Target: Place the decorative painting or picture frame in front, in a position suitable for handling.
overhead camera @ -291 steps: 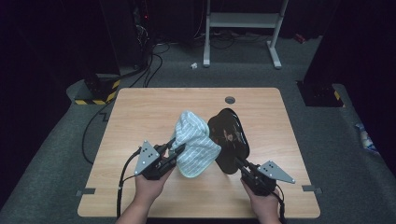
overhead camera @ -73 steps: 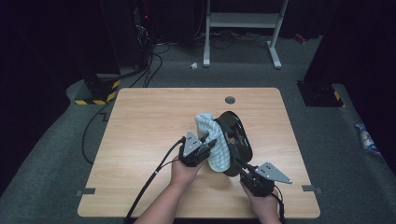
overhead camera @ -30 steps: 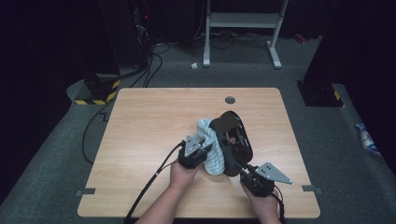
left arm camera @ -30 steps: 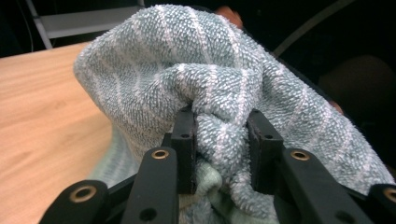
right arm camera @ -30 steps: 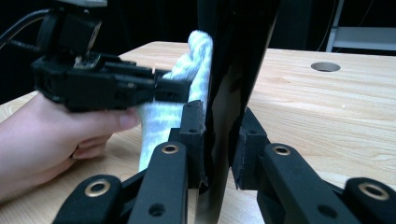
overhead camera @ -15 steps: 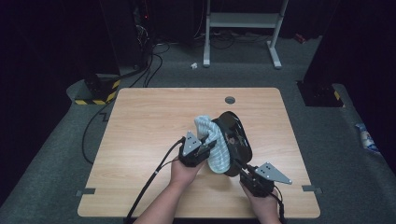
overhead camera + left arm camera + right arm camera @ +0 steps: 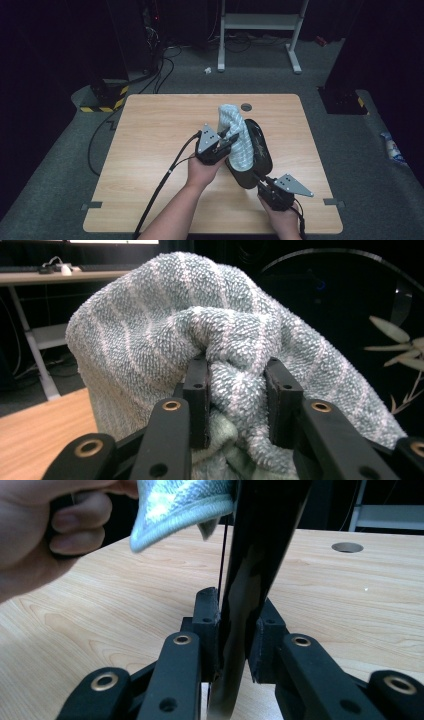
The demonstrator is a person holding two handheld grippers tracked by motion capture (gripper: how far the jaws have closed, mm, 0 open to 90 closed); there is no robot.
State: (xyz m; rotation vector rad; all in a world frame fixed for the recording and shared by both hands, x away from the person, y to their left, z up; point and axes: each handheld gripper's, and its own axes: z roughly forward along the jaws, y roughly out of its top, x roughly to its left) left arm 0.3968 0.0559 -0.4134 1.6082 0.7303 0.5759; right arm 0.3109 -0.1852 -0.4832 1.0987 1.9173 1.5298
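**Towel bunched against tilted black plate, both grippers clamped**

Left gripper clamped on a fold of the striped towel; in the left gripper view, jaws drawn close with a thick wad of terry pinched between the pads. Towel pale green with white stripes, raised in a tall bunch above the table, top end standing highest, lower part draped against the face of the black plate. Left hand wrapped around the gripper body, cable trailing toward the near left table edge.

Right gripper clamped on the near rim of the plate; in the right gripper view, jaws narrow, glossy black rim squeezed edge-on between the pads. Plate held tilted, near edge low at the gripper, far edge lifted off the wood, sitting right of table centre. Leaf motif visible on the plate's dark surface in the left gripper view. Towel hem hanging just beside the plate's face in the right gripper view; contact there hard to confirm.

Round cable hole in the tabletop just behind the towel's top. White stand on the floor beyond the table.
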